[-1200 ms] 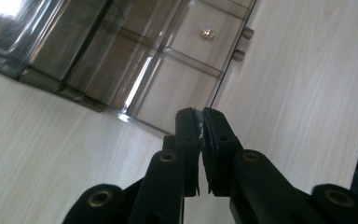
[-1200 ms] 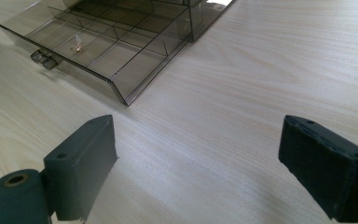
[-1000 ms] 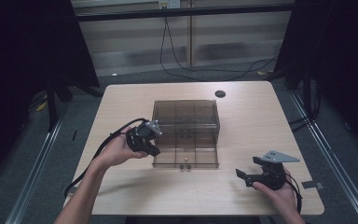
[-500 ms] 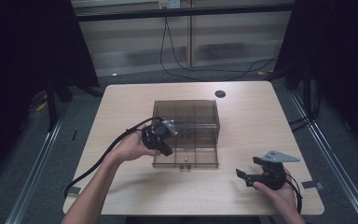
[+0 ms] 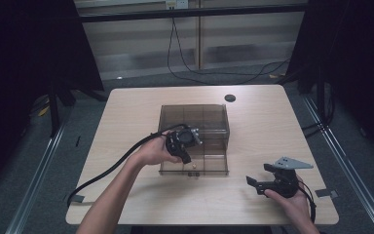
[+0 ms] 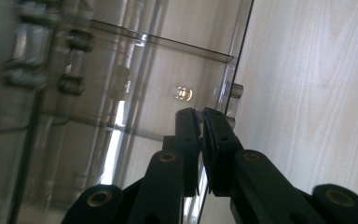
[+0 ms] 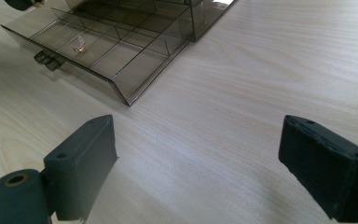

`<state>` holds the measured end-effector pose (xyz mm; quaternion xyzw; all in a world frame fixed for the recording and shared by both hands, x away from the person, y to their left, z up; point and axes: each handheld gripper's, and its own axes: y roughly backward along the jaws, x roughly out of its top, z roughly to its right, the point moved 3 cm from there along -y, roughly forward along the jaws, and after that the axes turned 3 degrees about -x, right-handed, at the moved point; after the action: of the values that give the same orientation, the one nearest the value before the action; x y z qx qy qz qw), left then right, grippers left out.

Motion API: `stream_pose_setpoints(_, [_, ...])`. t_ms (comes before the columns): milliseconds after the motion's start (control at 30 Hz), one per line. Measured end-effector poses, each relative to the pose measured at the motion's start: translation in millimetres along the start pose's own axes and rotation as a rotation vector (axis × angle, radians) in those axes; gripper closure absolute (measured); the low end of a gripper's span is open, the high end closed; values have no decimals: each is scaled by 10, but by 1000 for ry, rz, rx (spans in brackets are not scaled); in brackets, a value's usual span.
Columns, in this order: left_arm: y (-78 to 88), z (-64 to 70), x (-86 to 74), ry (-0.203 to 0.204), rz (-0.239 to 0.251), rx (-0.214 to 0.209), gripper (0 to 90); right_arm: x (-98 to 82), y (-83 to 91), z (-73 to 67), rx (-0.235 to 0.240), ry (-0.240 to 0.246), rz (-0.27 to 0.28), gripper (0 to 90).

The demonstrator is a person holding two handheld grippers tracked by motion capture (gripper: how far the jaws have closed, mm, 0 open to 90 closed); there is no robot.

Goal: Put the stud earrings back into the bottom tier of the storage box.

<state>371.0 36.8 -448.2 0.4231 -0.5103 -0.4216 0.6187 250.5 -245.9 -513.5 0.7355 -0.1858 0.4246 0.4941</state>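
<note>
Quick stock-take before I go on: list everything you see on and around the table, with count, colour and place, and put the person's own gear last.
Table: one, light wood, centre of the high view.
Divided box: one, smoky clear plastic, mid-table, its drawer pulled out toward the person.
Small part: one, brass-coloured, lying in a front drawer compartment.
Round cap: one, black, on the far table edge, right of the box.
Tape tabs: two, grey, at the near corners of the table.
Loose cables: several, black, on the floor behind the table.
Left tongs: one, black, jaws closed together over the drawer, nothing between them.
Right tongs: one, black, jaws wide apart above bare table, near right.
Hands: two, one on each tongs.
</note>
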Motion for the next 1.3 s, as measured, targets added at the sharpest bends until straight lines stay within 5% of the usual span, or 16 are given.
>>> stream_pose_setpoints(167, [-160,-46,15,23,-22,-15,853,9,-7,-42,5,20,-4,107])
stream_pose_setpoints(200, [-173,-47,18,2,-38,-14,853,8,-7,-47,5,18,-6,108])
stream_pose_setpoints(333, [-235,-58,8,13,-50,17,852,13,-16,-36,4,14,-7,108])
stream_pose_setpoints(633, [-343,-89,13,-3,-97,-24,852,8,-3,-46,6,15,-7,108])
stream_pose_setpoints(700, [-390,-103,11,5,-83,0,851,7,3,-51,7,12,-7,107])
stream_pose_setpoints(900, [-410,-122,20,12,-90,-29,840,6,-7,-43,6,11,-11,106])
stream_pose_setpoints(1000, [-416,-123,12,16,-86,-7,825,6,-9,-43,8,11,-11,106])
stream_pose_setpoints(1300, [-234,-84,-13,34,-45,-22,719,8,-6,-46,9,15,-9,106])
